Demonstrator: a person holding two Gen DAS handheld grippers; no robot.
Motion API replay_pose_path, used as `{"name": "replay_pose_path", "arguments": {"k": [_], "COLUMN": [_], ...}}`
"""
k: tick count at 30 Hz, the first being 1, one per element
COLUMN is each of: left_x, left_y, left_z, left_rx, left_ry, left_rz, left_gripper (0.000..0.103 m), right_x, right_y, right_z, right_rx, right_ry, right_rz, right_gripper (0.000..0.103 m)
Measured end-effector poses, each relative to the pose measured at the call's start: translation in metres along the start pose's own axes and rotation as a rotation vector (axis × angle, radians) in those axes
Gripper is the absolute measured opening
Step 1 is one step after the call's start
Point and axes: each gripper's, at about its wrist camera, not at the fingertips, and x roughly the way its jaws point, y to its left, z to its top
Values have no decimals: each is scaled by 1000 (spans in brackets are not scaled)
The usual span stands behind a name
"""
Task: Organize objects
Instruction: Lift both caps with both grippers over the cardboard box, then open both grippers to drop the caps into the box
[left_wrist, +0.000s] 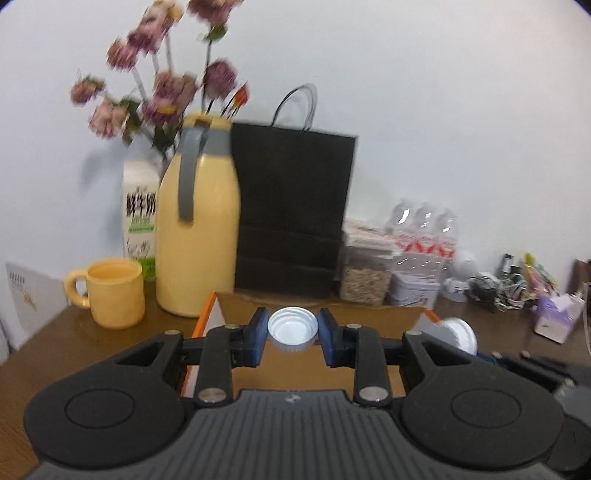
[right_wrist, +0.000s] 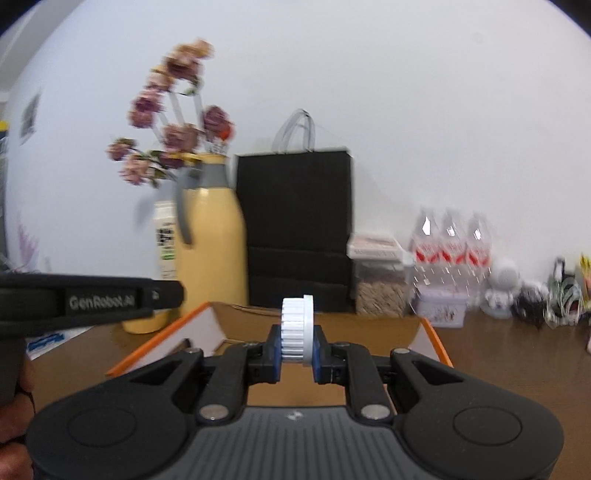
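Observation:
My left gripper (left_wrist: 293, 332) is shut on a white bottle cap (left_wrist: 293, 329), open side up, held above an open cardboard box with orange edges (left_wrist: 207, 314). My right gripper (right_wrist: 297, 345) is shut on a second white ridged cap (right_wrist: 297, 325), held on edge above the same box (right_wrist: 159, 345). That second cap also shows at the right of the left wrist view (left_wrist: 460, 331). The left gripper's body crosses the left side of the right wrist view (right_wrist: 88, 301).
On the brown table behind the box stand a yellow jug (left_wrist: 197, 229), a yellow mug (left_wrist: 114, 291), a milk carton (left_wrist: 140, 221), flowers (left_wrist: 155, 85) and a black paper bag (left_wrist: 295, 210). Water bottles (left_wrist: 424, 236), a grain jar (left_wrist: 364, 273), a tin and small clutter sit at right.

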Motion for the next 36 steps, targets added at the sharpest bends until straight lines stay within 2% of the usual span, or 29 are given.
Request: {"name": "replay_pose_path", "arguments": {"k": [4,8,15,16,17,18,19,20,21,22,23,36], "left_x": [24,31,29,29,29,27,25,23,19,17,14,15], "left_y": [1,5,5,5,5,5,6,6,6,6,6,6], "left_z": [-19,-26,-27,-27,-27,-27,-26,-26,-26,-26,-25,-27], "left_rx": [35,40,38,38,36,34,32,32,29,26,24,22], "left_ry": [74,101,84,79,77,69,55,40,16,-7,-24,6], "left_rz": [13,15,31,36,40,48,50,51,53,54,56,59], "left_gripper": [30,30,30,32,41,57,66,87,103,103,103,103], "right_x": [18,16,19,20,21,20,20,20,19,17,14,8], "right_y": [-12,-9,-10,-10,-10,-10,-9,-8,-7,-5,-3,-6], "right_z": [-18,-21,-21,-21,-22,-23,-23,-23,-23,-24,-23,-21], "right_rx": [32,21,22,22,21,19,16,13,9,0,-10,5], "right_ry": [92,88,91,97,100,98,100,102,97,86,74,65], "right_rz": [5,13,-25,-30,-35,-42,-42,-40,-39,-45,-51,-48], "right_gripper": [14,14,14,14,16,16,28,57,74,100,103,103]}}
